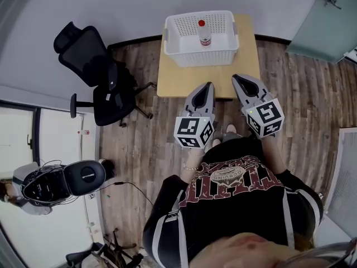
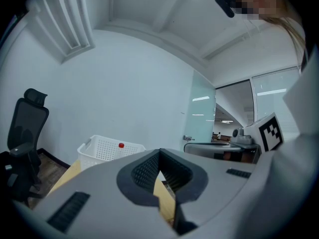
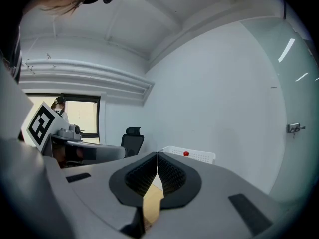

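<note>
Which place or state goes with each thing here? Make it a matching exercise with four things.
Things:
1. white basket
2. red-capped bottle
3. office chair
4. left gripper

Place or state:
A. on the wooden floor
B. jaws together, nothing between them
C. standing upright inside the basket
D. on the far end of the table

Pairs: 1-D, 2-C, 3-A, 4-B

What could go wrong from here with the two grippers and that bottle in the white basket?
Both the left gripper and the right gripper are shut; reaching in like that could knock over the upright clear bottle with a red cap. The white perforated plastic basket has high walls, so a gripper might catch its rim and shove it along the small light wooden table.
</note>
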`<state>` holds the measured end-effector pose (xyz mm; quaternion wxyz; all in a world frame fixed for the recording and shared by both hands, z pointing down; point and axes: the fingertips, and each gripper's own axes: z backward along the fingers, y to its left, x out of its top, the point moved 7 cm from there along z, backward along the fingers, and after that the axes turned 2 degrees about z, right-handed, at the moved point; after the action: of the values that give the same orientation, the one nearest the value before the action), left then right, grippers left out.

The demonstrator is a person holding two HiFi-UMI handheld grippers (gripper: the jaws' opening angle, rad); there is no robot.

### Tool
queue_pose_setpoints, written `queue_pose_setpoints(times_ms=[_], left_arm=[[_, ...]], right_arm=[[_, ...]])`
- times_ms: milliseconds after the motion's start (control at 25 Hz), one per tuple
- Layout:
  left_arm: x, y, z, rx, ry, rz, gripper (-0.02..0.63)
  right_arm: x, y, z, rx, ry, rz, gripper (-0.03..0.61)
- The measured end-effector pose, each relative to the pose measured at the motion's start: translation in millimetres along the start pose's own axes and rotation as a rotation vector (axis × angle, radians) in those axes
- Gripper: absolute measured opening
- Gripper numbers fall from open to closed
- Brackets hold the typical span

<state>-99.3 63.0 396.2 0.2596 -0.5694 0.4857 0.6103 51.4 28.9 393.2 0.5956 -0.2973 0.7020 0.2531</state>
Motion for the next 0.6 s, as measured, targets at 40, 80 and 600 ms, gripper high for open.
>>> queue_pose_setpoints(times_ms=[40, 80, 600], left_arm=[[2.1, 0.5, -4.6, 0.004, 0.000, -0.001, 0.048], [4.5, 0.9, -9.4, 0.008, 0.001, -0.001, 0.048], [12.3, 10.3, -58.1, 0.068, -0.013, 0.022, 0.048]], right_arm=[[1.8, -4.5, -2.9, 0.004, 0.000, 0.000, 0.018], [3.8, -9.0, -6.1, 0.009, 0.000, 0.000, 0.018], [10.0, -52.4, -43.2, 0.084, 0.011, 0.016, 0.018]])
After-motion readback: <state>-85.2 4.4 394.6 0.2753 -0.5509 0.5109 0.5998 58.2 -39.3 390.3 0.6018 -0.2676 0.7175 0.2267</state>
